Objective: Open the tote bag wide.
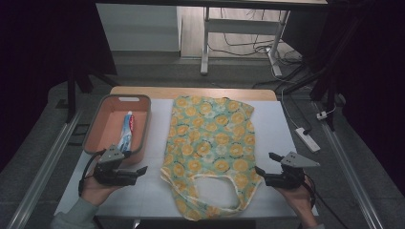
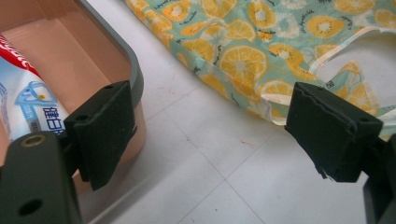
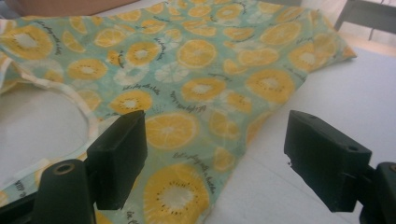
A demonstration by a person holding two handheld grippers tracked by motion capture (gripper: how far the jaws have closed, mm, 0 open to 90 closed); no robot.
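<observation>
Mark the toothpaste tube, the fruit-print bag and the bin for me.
toothpaste tube (image 1: 127, 130): high view, middle of the tube's body.
fruit-print bag (image 1: 210, 136): high view, centre of the flat cloth.
bin (image 1: 98, 114): high view, its left wall.

A tube (image 1: 127, 130) lies in the tray (image 1: 142, 99), left of the bag (image 1: 210, 143)

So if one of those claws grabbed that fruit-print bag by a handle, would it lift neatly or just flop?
Probably flop: the fruit-print bag lies flat and creased on the table, so it looks like thin cloth. It likely weighs little and would hang and fold under its handle loop. Pushed, it would more likely bunch up than slide whole.
</observation>
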